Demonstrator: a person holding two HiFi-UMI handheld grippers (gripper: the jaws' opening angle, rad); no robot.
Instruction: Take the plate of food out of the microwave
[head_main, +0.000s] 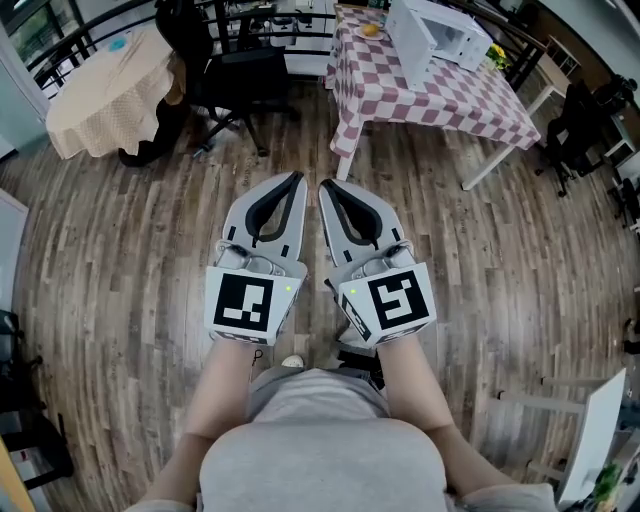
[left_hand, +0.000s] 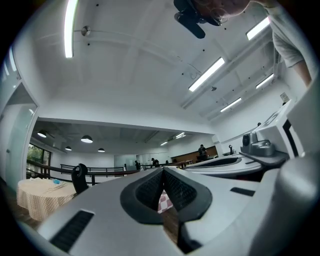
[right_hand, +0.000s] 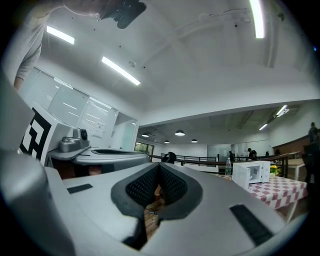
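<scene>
We're on the wood floor (head_main: 130, 250), well apart from the table (head_main: 400, 100) w/ the checked cloth. L gripper (head_main: 295, 178) and R gripper (head_main: 326, 186) are out in front, side by side and nearly touching. Both point roughly level toward that table.

Both are closed and empty. In the L gripper view the pads (left_hand: 149, 190) meet at the tip, and only floor and a bit of cloth show thru the slot below. The R gripper view reads the same.

That fits, we think. Nothing is w/in reach yet, so there's no reason to spread the jaws. Holding the pair together looks like a carry pose for the walk over.

The microwave (head_main: 438, 35) stands on the table toward its far edge, front turned to our R. Its door looks shut in the R gripper view, tho it's small there. We see no plate in any view, so we judge it's inside. A small orange item (head_main: 370, 30) lies near the table's far L corner, too small to name.

Off to the L are a round table (head_main: 105, 90) w/ a beige cloth and a dark chair (head_main: 225, 70), neither in our path.

Our read: approach stage, task barely begun. Next we'd need to reach the table's edge, open one gripper for the door, then take the plate by its rim and keep it level so the food doesn't slide.
</scene>
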